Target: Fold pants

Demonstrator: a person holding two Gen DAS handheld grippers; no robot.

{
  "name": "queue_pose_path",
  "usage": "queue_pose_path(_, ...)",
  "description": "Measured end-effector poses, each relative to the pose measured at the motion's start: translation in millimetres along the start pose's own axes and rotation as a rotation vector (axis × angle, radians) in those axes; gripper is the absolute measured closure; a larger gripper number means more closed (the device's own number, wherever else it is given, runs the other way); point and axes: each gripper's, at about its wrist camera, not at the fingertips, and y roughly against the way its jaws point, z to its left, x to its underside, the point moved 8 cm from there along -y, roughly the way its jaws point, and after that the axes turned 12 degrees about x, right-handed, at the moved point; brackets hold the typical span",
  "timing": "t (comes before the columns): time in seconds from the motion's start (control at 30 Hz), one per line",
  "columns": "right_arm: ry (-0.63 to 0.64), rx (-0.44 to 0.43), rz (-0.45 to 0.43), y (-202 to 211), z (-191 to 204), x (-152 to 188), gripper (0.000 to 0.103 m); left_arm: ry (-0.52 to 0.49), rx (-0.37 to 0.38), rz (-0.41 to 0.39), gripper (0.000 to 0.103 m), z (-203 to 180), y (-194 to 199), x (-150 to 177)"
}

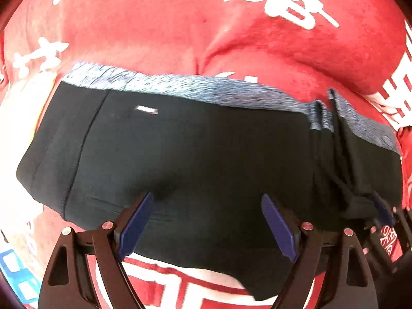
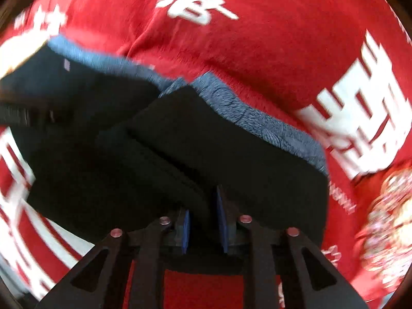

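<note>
Partly folded black pants (image 1: pixel 180 149) lie on a red cloth (image 1: pixel 159 25) with white lettering.
Left claw (image 1: pixel 206 221) hangs spread wide above them; right claw (image 2: pixel 203 224), pads narrowly apart, has a fold of pants between them.

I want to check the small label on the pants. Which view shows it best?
The left wrist view: the small label sits unblocked on the black pants, below the grey waistband. The right wrist view shows it only as a blurred patch.
</note>
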Motion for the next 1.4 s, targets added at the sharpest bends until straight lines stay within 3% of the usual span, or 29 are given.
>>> queue_pose_path(0.03,0.044,0.020,-0.020,4.8,5.7,2.1,0.063,0.002,0.004,0.001,0.017,1.9,-0.5,0.8)
queue_pose_path(0.1,0.104,-0.007,-0.070,23.8,16.6,6.8,0.055,0.000,0.017,0.002,0.017,2.8,1.6,4.1)
queue_pose_path(0.2,0.145,-0.028,-0.147,56.0,18.4,12.9,0.055,-0.017,0.040,0.005,0.017,-7.2,4.2,7.1)
queue_pose_path(0.3,0.100,0.014,-0.206,70.0,-0.6,2.6,0.055,-0.039,0.060,0.012,0.016,-21.7,2.3,3.4)
queue_pose_path(0.43,0.097,0.023,-0.186,49.9,-10.7,-18.7,0.055,-0.047,0.075,0.039,0.017,-37.0,-5.1,9.7)
queue_pose_path(0.57,0.275,0.002,-0.180,18.8,26.9,-16.5,0.055,-0.024,0.074,0.043,0.016,-35.0,-8.3,13.7)
queue_pose_path(0.6,0.298,0.006,-0.183,15.2,32.1,-14.5,0.057,-0.015,0.075,0.045,0.016,-32.7,-5.8,15.4)
queue_pose_path(0.63,0.311,-0.003,-0.183,10.3,36.0,-13.4,0.074,-0.011,0.072,0.046,0.016,-30.3,-4.5,16.6)
queue_pose_path(0.7,0.275,-0.031,-0.143,2.8,32.8,-12.2,0.096,-0.010,0.062,0.048,0.016,-25.7,-1.5,19.3)
queue_pose_path(0.83,0.169,-0.128,-0.189,28.3,14.3,-25.6,0.098,0.004,0.054,0.051,0.016,-17.3,6.3,23.5)
queue_pose_path(0.93,0.228,-0.188,-0.226,51.8,19.3,-15.5,0.098,0.011,0.052,0.037,0.016,-12.5,17.8,29.6)
queue_pose_path(1.0,0.274,-0.201,-0.206,46.3,32.7,-4.3,0.098,0.011,0.040,0.038,0.016,-7.6,16.3,33.0)
queue_pose_path(1.1,0.303,-0.194,-0.127,12.7,59.1,8.3,0.097,0.028,0.017,0.067,0.016,1.1,14.8,43.8)
queue_pose_path(1.3,0.243,-0.194,-0.123,10.5,51.9,4.4,0.089,-0.012,0.006,0.066,0.016,1.3,24.9,44.6)
queue_pose_path(1.37,0.251,-0.217,-0.116,15.3,48.4,7.3,0.081,-0.028,0.005,0.067,0.016,-3.4,28.0,39.1)
queue_pose_path(1.4,0.241,-0.244,-0.109,18.3,46.6,9.5,0.068,-0.040,0.008,0.060,0.016,-7.3,31.0,34.5)
